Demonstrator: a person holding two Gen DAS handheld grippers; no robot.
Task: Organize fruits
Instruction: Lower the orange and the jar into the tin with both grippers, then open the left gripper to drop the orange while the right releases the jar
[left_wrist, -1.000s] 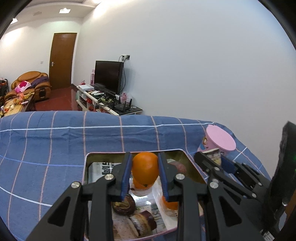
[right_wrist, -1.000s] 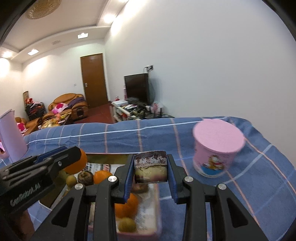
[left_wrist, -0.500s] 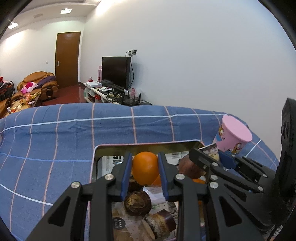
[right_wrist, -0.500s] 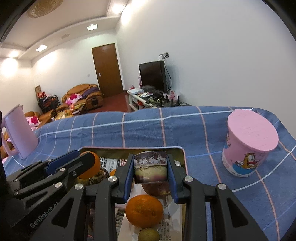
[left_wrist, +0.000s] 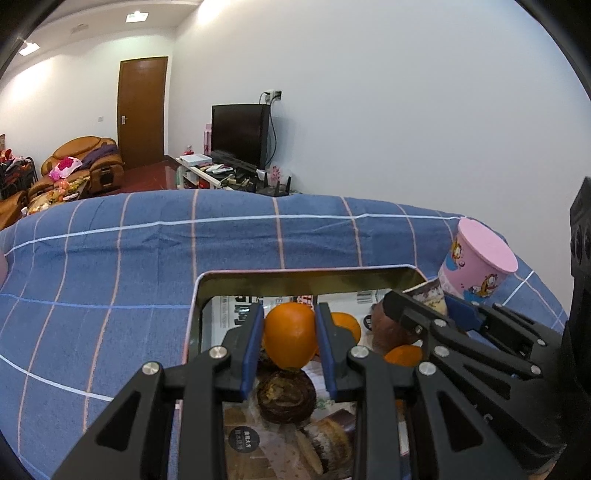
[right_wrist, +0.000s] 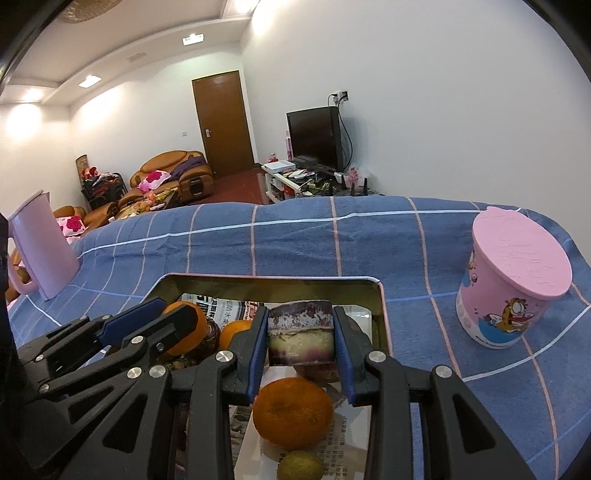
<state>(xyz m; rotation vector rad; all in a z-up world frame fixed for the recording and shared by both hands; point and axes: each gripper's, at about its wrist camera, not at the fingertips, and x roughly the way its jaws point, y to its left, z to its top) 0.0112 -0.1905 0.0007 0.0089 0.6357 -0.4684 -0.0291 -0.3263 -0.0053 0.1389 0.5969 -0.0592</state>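
A metal tray (left_wrist: 303, 273) with a pink rim, lined with newspaper, lies on the blue checked cloth. My left gripper (left_wrist: 290, 314) is shut on an orange (left_wrist: 290, 334) just above the tray's middle. My right gripper (right_wrist: 300, 314) is shut on a cut chunk (right_wrist: 301, 332) with purple rind and pale flesh, over the tray (right_wrist: 273, 277) near its far right corner. Below it lie a loose orange (right_wrist: 291, 413) and a small green fruit (right_wrist: 299, 467). A dark round fruit (left_wrist: 286, 395) and another cut chunk (left_wrist: 325, 446) lie under the left gripper.
A pink lidded cartoon cup (right_wrist: 513, 288) stands on the cloth right of the tray. A pink jug (right_wrist: 40, 243) stands at the far left. The cloth (left_wrist: 110, 277) ends at a white wall behind.
Both grippers have sunk toward the tray, each keeping its hold. The right one has also shifted left, from beside the tray to over it.
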